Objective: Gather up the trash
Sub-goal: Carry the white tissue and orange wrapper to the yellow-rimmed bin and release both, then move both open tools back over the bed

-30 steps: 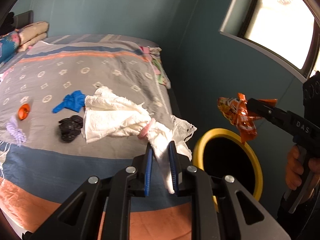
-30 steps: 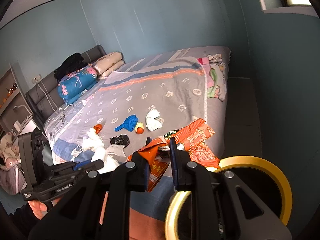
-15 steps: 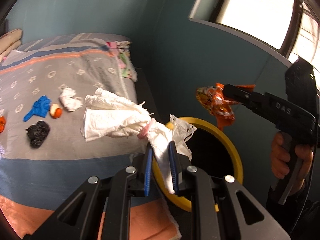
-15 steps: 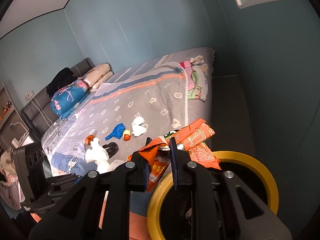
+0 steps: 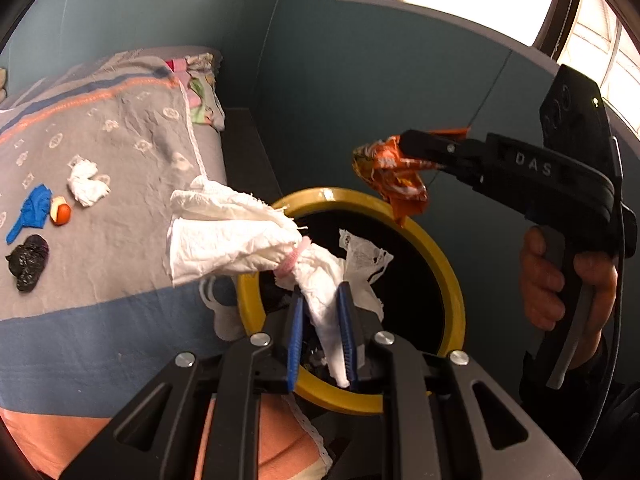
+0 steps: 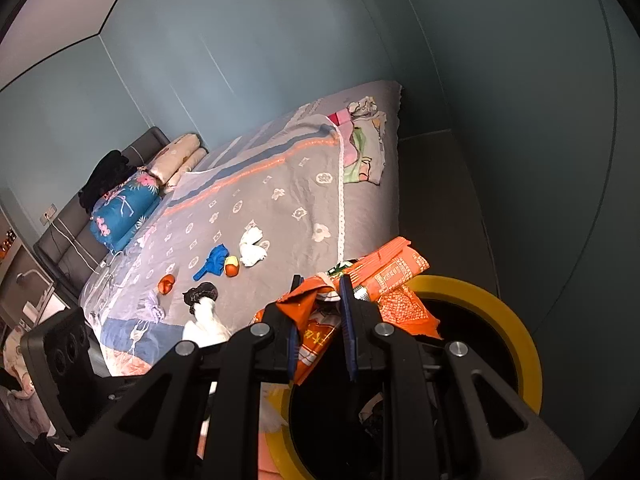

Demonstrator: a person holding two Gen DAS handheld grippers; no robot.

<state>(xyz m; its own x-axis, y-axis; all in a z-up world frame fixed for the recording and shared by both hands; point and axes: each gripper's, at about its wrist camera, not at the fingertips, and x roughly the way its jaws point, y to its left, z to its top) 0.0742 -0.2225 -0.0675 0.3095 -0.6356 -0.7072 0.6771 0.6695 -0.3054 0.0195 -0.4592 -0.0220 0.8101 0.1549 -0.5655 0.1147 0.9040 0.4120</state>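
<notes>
Tissue wad is clamped in my left gripper, hanging just over the yellow-rimmed bin below; I should centre it before letting go. Beyond, my right gripper pinches the orange wrapper above the far rim, both tilted downward.

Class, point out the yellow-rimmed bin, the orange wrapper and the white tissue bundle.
Yellow-rimmed bin (image 5: 450, 276), left wrist view, right rim.
Orange wrapper (image 6: 394, 276), right wrist view, printed panel.
White tissue bundle (image 5: 224, 240), left wrist view, broad crumpled part.
</notes>
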